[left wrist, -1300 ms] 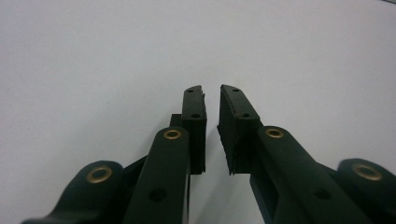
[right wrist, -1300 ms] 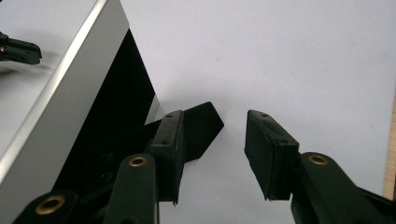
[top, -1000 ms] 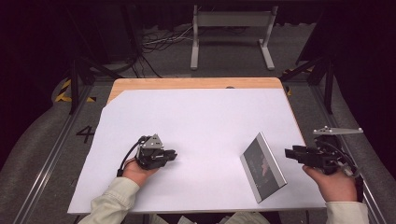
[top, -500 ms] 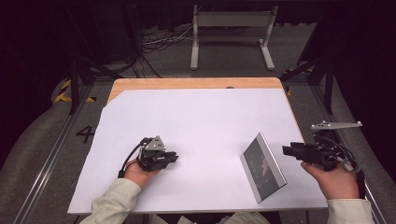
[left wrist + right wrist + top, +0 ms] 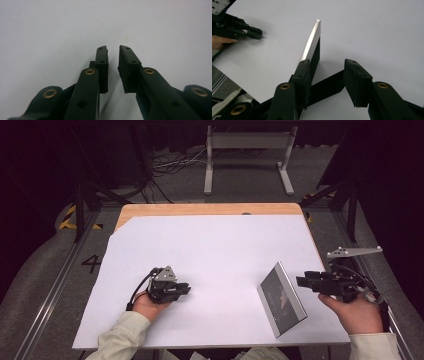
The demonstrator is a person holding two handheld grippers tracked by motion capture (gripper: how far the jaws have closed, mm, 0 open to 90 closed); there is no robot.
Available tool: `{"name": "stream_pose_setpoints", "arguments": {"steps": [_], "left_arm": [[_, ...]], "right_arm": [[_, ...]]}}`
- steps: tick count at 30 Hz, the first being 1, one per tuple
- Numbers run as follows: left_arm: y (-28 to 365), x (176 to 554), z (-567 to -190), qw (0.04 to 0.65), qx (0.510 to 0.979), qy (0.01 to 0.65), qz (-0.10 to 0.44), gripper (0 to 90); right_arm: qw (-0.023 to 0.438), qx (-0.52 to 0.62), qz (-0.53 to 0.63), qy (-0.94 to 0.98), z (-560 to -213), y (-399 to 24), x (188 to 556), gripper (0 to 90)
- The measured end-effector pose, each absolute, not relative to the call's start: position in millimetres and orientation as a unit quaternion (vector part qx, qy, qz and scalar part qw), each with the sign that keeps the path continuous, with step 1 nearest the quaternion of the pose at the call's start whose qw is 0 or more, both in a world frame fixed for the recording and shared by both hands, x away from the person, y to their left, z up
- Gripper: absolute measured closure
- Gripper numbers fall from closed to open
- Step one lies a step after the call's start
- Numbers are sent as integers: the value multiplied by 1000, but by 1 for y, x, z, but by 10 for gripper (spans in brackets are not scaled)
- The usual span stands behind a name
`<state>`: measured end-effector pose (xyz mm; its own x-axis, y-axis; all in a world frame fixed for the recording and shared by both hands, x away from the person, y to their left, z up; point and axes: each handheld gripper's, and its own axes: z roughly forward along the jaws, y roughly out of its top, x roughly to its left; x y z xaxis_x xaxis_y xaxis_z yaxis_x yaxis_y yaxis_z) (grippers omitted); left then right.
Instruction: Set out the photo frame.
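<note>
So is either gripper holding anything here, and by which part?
Nothing is held. The left gripper has bare white table between its fingers. The right gripper is open beside the standing picture frame, apart from it.

The picture frame (image 5: 312, 47) has its lower end hidden behind the right gripper's (image 5: 327, 82) jaws, its face unseen.

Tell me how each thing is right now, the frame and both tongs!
Picture frame: standing tilted on its stand on the white sheet, not held.
Left tongs: open a narrow gap, nothing between them, low over the white sheet.
Right tongs: open, empty, just right of the frame, apart from it.
</note>
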<state>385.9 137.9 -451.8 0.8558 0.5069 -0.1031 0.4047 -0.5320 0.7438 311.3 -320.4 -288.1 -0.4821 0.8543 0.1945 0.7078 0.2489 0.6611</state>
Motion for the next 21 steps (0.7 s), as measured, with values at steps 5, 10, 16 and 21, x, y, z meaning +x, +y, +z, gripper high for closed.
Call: {"name": "stream_pose_setpoints", "arguments": {"steps": [5,10,16,21], "left_arm": [[138,386,-452,408,873,261,62,780],[138,386,-452,408,873,261,62,780],[138,386,-452,406,874,260,60,780],[137,386,-452,405,875,259,59,780]], "right_arm": [[94,491,359,788,-287,-314,310,553],[83,493,356,789,-285,-308,309,544],[73,499,350,790,-286,-302,308,534],[72,513,332,788,-287,-298,309,535]]}}
